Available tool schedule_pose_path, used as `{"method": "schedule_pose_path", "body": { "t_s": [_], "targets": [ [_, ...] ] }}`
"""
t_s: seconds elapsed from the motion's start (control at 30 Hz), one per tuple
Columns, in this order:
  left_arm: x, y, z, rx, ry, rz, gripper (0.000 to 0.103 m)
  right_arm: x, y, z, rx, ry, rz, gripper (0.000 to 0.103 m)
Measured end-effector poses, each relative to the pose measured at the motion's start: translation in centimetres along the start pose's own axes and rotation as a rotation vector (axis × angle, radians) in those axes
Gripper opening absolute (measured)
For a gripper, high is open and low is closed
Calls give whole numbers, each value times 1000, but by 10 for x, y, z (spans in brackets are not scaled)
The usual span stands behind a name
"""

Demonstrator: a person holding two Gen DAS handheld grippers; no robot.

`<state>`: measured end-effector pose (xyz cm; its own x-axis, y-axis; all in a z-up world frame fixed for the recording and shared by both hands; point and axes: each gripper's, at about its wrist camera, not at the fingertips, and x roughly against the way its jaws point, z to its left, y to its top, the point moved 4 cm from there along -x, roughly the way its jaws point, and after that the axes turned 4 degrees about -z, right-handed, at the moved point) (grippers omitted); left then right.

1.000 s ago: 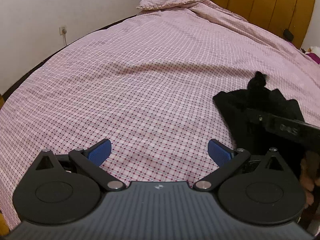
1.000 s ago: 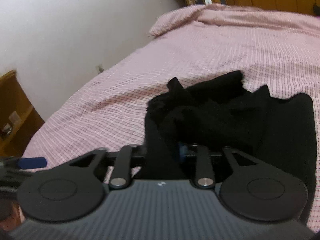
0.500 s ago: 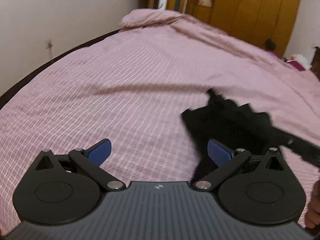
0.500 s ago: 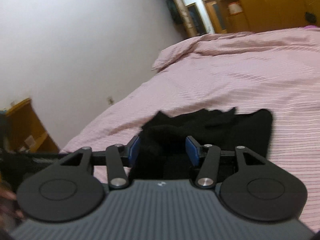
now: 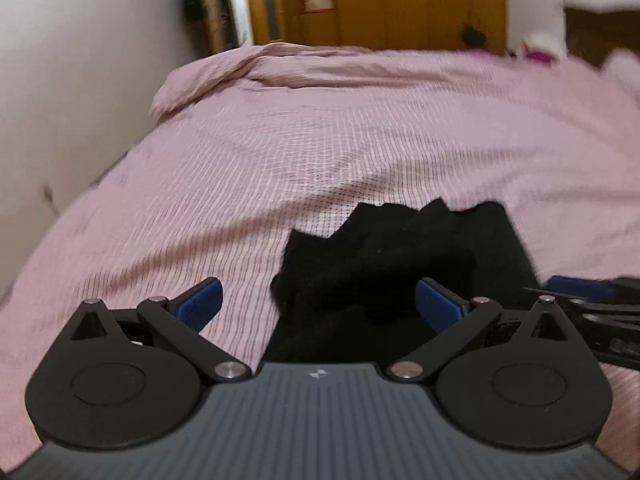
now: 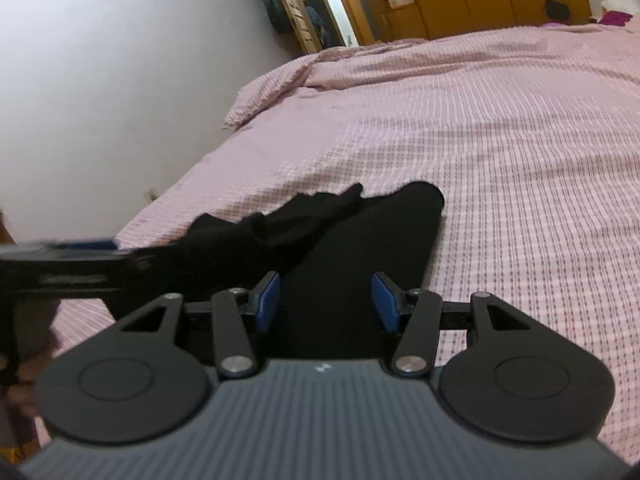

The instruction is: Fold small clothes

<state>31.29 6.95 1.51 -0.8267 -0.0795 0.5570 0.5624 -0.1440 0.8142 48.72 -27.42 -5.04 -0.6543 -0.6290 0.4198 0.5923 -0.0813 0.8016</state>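
Note:
A small black garment [image 5: 380,256] lies crumpled on the pink checked bedspread [image 5: 320,140]. My left gripper [image 5: 320,300] hovers just short of it, open wide, and the cloth's near left part lies ahead between the blue pads without touching them. My right gripper [image 6: 327,300] is open about halfway over the garment [image 6: 360,240], with flat black cloth lying between its pads and not pinched. The right gripper's tip [image 5: 580,292] shows at the right edge of the left wrist view. The left gripper [image 6: 60,256] appears as a blur on the left in the right wrist view.
The bedspread [image 6: 520,160] stretches far ahead and to the right. A pillow bulge [image 5: 192,88] sits at the far end by the white wall [image 6: 100,80]. Wooden wardrobes [image 5: 400,0] stand beyond the bed, and a purple item [image 5: 540,56] lies at its far right.
My left gripper has swung right, bringing the black garment in front of its jaws. My right gripper's jaws have parted off the cloth, and the garment now lies flatter on the bed.

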Motion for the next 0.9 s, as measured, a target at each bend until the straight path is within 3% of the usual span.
{"method": "schedule_pose_path", "body": {
  "t_s": [0.07,0.2,0.37,0.53,0.6,0.9],
  "targets": [
    [-20,0,-10,-57,20,12,103,-1,-4,-2,-5,-5,0,54],
    [-50,2,-2,-73,148,11,103,-3,-14,-2,19,-21,-6,54],
    [-62,-1,35,89,190,37,103,-2,-20,-3,30,-24,-15,54],
    [-52,-8,61,181,207,56,103,2,-23,-5,18,-31,-13,55],
    [-44,-13,64,206,191,70,103,6,-22,-5,0,-33,-7,55],
    [-7,-42,55,307,-54,117,103,33,-26,9,-11,6,3,56]
  ]
}}
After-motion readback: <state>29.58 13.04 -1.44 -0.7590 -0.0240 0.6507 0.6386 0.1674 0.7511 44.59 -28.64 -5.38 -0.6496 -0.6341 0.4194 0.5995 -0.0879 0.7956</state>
